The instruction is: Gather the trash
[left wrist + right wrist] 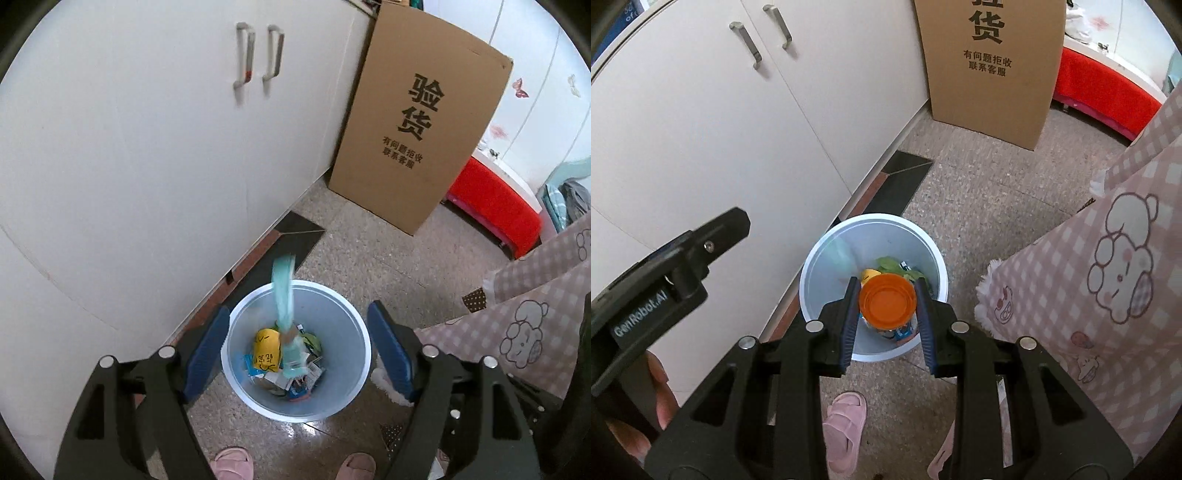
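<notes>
A pale blue trash bin (343,402) stands on the floor by a white cabinet, with a yellow wrapper (266,349) and other litter inside. My left gripper (297,354) is open above the bin. A blurred teal wrapper (283,295) is in the air over the bin, free of the fingers. My right gripper (886,306) is shut on an orange round container (887,303) and holds it above the same bin (820,273). The left gripper's body (665,288) shows at the left of the right wrist view.
A white cabinet (129,147) is close on the left. A tall cardboard box (424,118) stands behind the bin, with a red stool (495,206) beyond it. A pink checked cloth (1108,277) hangs at the right. Pink slippers (846,424) are at the bottom.
</notes>
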Demonstrator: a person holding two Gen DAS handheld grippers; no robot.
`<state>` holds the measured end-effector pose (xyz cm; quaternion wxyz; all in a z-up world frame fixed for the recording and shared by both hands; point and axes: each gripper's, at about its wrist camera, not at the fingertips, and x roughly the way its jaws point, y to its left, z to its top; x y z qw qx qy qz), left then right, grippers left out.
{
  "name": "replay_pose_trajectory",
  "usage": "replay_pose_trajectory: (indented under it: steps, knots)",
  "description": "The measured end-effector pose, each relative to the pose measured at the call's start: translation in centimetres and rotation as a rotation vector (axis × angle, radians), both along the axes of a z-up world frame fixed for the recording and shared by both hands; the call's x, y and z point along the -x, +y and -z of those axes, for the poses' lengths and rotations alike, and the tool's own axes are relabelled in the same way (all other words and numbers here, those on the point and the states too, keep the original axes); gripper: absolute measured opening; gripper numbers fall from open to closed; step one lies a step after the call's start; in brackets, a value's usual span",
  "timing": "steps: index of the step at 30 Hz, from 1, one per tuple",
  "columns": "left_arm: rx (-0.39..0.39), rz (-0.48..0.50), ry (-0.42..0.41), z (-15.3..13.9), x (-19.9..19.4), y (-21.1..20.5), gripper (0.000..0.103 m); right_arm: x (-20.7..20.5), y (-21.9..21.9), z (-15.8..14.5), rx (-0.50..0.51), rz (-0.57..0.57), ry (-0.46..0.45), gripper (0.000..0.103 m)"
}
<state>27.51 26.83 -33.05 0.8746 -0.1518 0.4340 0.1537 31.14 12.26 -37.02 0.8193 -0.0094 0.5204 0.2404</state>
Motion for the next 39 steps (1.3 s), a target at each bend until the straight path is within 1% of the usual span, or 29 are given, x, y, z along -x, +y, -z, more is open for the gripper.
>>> replay_pose_trajectory:
  steps: [3, 5, 10, 12, 14, 15, 16, 17, 18, 19, 21, 24, 27, 29, 32, 33, 35, 36, 39]
  knots:
    - [-0.011, -0.001, 0.008, -0.3, -0.2, 0.1, 0.076, -0.1, -0.1, -0.5, -0.007, -0.004, -0.008, 0.029]
    - [-0.011, -0.004, 0.014, -0.5, 0.1, 0.3, 0.079, -0.1, 0.1, -1.0, -0.012, -0.008, -0.016, 0.029]
    - [-0.027, -0.012, 0.012, -0.7, 0.8, 0.7, 0.079, 0.1, 1.0, -2.4, -0.024, -0.025, -0.041, 0.029]
    - [-0.031, -0.017, 0.012, -1.0, 1.0, 1.0, 0.081, 0.1, 1.4, -3.2, -0.029, -0.032, -0.058, 0.029]
    - [-0.029, -0.027, 0.002, -1.4, 1.4, 1.5, 0.081, 0.1, 1.8, -3.7, -0.041, -0.048, -0.074, 0.029]
    - [-0.030, -0.031, -0.001, -1.6, 1.4, 1.6, 0.082, 0.1, 2.0, -4.2, -0.047, -0.053, -0.100, 0.030]
    - [-0.034, -0.040, -0.003, -1.9, 1.5, 1.9, 0.082, 0.1, 2.1, -4.6, -0.056, -0.053, -0.119, 0.036]
    - [-0.040, -0.046, -0.007, -2.2, 1.7, 2.1, 0.082, 0.0, 2.1, -5.0, -0.053, -0.041, -0.139, 0.050]
    - [-0.047, -0.050, -0.010, -2.5, 1.7, 2.1, 0.082, -0.1, 2.0, -5.4, -0.047, -0.029, -0.156, 0.056]
    - [-0.064, -0.064, -0.012, -2.9, 1.9, 2.3, 0.082, -0.2, 1.9, -5.8, -0.059, -0.029, -0.163, 0.060]
    - [-0.086, -0.079, -0.026, -3.9, 2.4, 2.7, 0.084, -0.1, 1.8, -6.9, -0.070, -0.030, -0.184, 0.060]
    - [-0.109, -0.086, -0.056, -5.9, 3.2, 2.9, 0.085, 0.7, 1.5, -9.0, -0.080, -0.038, -0.229, 0.061]
    - [-0.156, -0.081, -0.090, -8.4, 4.2, 2.5, 0.086, 2.1, 1.2, -11.9, -0.074, -0.043, -0.291, 0.063]
    - [-0.208, -0.078, -0.122, -10.7, 5.2, 1.8, 0.087, 3.5, 0.6, -14.3, -0.068, -0.039, -0.335, 0.065]
    - [-0.266, -0.070, -0.157, -14.0, 7.0, 0.3, 0.089, 5.6, -0.6, -17.7, -0.076, -0.022, -0.392, 0.070]
    - [-0.278, -0.064, -0.168, -14.9, 7.4, -0.1, 0.090, 6.7, -1.4, -19.3, -0.073, -0.011, -0.419, 0.070]
    - [-0.305, -0.049, -0.196, -17.1, 8.7, -1.2, 0.090, 8.3, -2.8, -21.7, -0.086, 0.009, -0.453, 0.075]
    - [-0.316, -0.040, -0.217, -18.7, 9.8, -2.0, 0.091, 9.4, -3.9, -23.3, -0.086, 0.029, -0.477, 0.076]
    - [-0.328, -0.013, -0.279, -21.9, 12.5, -4.1, 0.092, 12.4, -7.0, -27.0, -0.114, 0.063, -0.534, 0.079]
